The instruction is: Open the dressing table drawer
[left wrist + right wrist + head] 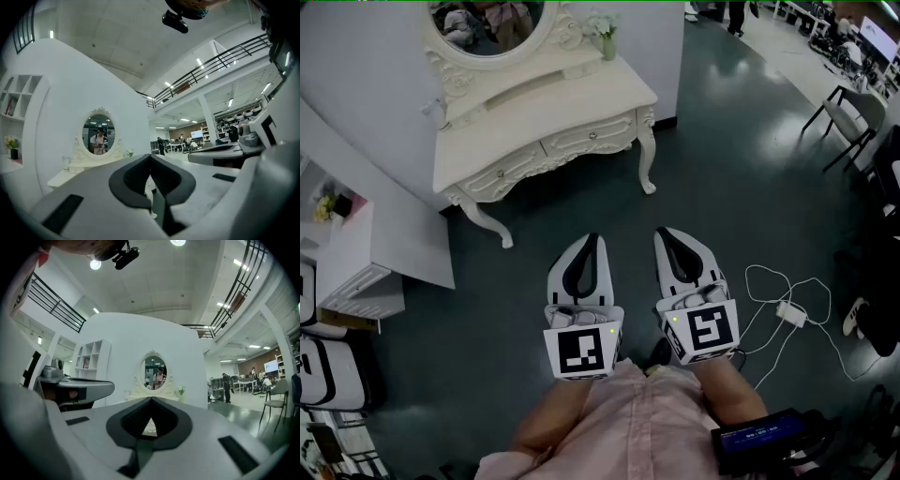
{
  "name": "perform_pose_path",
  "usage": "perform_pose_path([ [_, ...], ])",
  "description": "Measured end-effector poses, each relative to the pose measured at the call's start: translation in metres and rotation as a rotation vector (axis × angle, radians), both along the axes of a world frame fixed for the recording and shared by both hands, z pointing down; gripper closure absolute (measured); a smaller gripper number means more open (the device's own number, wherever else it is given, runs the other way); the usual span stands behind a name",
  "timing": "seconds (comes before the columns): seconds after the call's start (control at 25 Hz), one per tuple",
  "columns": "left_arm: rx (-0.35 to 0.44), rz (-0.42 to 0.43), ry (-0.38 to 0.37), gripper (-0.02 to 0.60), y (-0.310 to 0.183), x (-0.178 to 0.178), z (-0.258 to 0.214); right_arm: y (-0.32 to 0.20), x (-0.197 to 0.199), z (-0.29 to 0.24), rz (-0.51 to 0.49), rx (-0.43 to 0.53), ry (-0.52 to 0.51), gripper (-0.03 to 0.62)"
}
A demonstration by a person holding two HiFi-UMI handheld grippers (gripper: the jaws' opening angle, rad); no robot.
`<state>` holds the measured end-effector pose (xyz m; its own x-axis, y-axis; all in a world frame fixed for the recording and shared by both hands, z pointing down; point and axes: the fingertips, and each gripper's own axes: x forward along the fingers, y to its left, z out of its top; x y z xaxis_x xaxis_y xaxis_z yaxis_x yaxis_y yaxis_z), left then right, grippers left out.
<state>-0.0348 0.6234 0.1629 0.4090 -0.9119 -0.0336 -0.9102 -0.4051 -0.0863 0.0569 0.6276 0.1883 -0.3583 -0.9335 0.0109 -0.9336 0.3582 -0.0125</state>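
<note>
Both tools are out in front of the person, side by side and level above the dark floor (722, 141). The left tool (592, 240) has its jaws together, tips meeting, nothing between them. The right tool (667, 233) is the same: jaws closed tip to tip and empty.

Ahead sits the cream dressing table (487, 127), well apart from both tools, pushed against the white wall. Along its carved front there is a drawer (502, 174) toward the left and a second drawer (591, 137) just beside it. Both are pushed in flush, each with a small knob at its middle.

The oval mirror (492, 28) stands at the back of the surface, and a small vase of flowers (605, 33) stands at the right rear corner. In both tool views the mirror shows straight beyond the closed tips.

Off to the right, a white power block (790, 312) lies on the floor with its cable looped around it.
</note>
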Motion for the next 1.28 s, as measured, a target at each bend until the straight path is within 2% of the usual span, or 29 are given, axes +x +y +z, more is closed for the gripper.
perform_pose_path([
  [0.28,-0.007,-0.004,0.003,0.56,0.008,0.021,0.006,0.009,0.023,0.004,0.007,0.002,-0.006,0.576],
  [0.48,-0.037,-0.013,-0.039,0.56,0.01,0.047,0.016,0.011,0.051,0.003,-0.014,0.012,-0.014,0.576],
  [0.72,-0.063,-0.043,-0.055,0.56,0.013,0.07,0.031,0.006,0.078,0.023,-0.037,-0.028,-0.035,0.574],
  [1.0,-0.105,-0.059,-0.062,0.56,-0.008,0.066,0.048,-0.016,0.083,0.043,-0.03,-0.079,-0.051,0.574],
  [1.28,-0.13,-0.042,-0.038,0.56,-0.059,0.059,0.059,-0.065,0.075,0.053,-0.016,-0.104,-0.053,0.574],
])
